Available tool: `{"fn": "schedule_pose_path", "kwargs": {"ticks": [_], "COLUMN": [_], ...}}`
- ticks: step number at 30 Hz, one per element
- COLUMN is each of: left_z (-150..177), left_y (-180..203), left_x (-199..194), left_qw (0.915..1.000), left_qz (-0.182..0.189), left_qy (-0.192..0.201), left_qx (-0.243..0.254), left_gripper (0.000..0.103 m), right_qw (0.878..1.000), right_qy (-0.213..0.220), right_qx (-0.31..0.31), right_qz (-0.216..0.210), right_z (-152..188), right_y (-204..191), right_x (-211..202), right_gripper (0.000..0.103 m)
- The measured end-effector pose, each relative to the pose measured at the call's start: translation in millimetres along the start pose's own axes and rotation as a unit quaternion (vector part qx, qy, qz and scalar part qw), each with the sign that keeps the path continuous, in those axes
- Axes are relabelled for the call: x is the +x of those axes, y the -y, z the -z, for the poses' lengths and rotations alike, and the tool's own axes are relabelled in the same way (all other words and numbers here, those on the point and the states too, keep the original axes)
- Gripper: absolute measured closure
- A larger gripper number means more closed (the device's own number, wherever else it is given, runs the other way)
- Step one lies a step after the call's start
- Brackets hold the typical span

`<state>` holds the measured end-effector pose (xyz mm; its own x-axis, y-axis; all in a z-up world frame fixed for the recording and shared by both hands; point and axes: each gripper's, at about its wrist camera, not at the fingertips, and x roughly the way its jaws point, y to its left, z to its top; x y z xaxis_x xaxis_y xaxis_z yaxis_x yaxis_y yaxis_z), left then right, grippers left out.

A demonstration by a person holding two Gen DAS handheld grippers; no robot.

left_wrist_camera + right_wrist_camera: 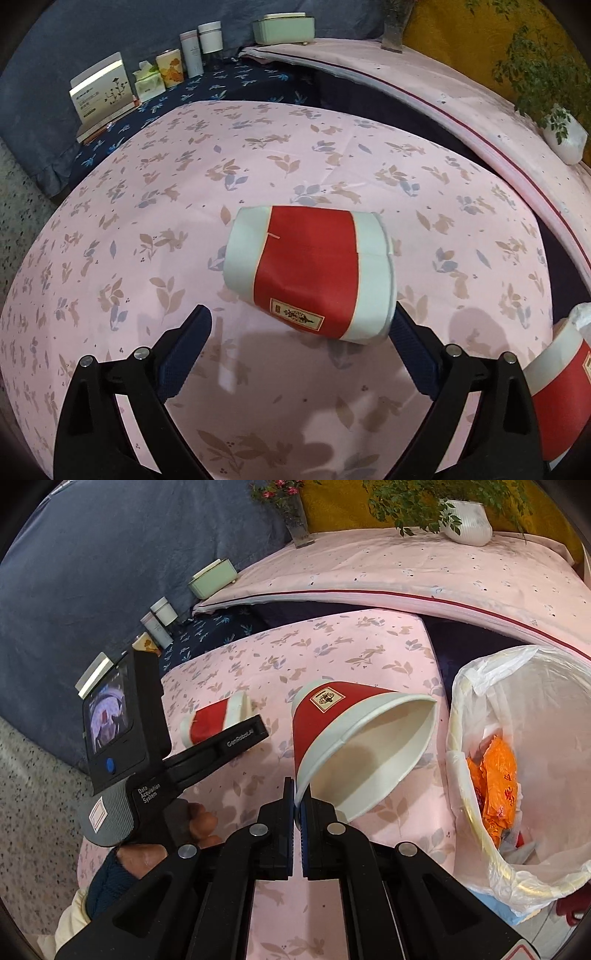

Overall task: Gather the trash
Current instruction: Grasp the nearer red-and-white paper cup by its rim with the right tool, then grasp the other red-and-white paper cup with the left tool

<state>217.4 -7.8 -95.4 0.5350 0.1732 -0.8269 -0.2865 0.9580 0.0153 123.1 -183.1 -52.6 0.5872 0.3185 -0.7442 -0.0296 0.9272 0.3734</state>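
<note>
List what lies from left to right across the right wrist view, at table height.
left hand-held gripper → lying paper cup → pinched paper cup, held by its rim in the right hand-held gripper → trash bin lined with a plastic bag, orange wrappers inside.

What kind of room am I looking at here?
Most likely a home living space, staged for tidying. A table under a pink rabbit-print cloth, a leafy plant in a white ribbed pot, and a bag-lined waste bin holding orange wrappers all suggest a household.
</note>
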Motion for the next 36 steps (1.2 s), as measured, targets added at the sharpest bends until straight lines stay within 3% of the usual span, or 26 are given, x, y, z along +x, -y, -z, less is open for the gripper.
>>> {"fn": "schedule_pose_path", "kwargs": {"ticks": [6,13,19,23,27,36], "left_z": [0.3,-3.4,-11.0,-16.0,-19.6,-25.0], "left_y": [-35.7,-68.5,-79.7,-85.7,-93.3,-97.8], "left_x": [2.0,14.8,16.7,19.7,19.7,-0.3], "left_qw": [0.9994,0.9989,0.999,0.9988,0.9982,0.9961], "left_qz": [-0.022,-0.008,0.014,0.032,0.043,0.073], "left_qy": [0.012,0.024,0.034,0.033,0.035,0.05], "left_qx": [-0.025,-0.039,-0.026,-0.02,-0.02,-0.002], "left_gripper": [0.018,0.037,0.063,0.089,0.095,0.1], "right_qw": [1.0,1.0,1.0,1.0,1.0,1.0], "right_qy": [-0.005,-0.004,-0.009,-0.008,-0.005,0.003], "right_qx": [0.01,0.013,0.008,0.008,0.007,0.005], "right_qz": [-0.008,0.005,0.006,0.007,0.007,0.0], "right_z": [3.1,10.6,11.6,8.1,4.1,-5.0], "right_y": [-1.3,-18.1,-32.2,-38.9,-47.0,-63.3], "right_x": [10.3,25.4,43.3,54.2,62.1,70.6], "right_gripper": [0.1,0.1,0.1,0.1,0.1,0.1]}}
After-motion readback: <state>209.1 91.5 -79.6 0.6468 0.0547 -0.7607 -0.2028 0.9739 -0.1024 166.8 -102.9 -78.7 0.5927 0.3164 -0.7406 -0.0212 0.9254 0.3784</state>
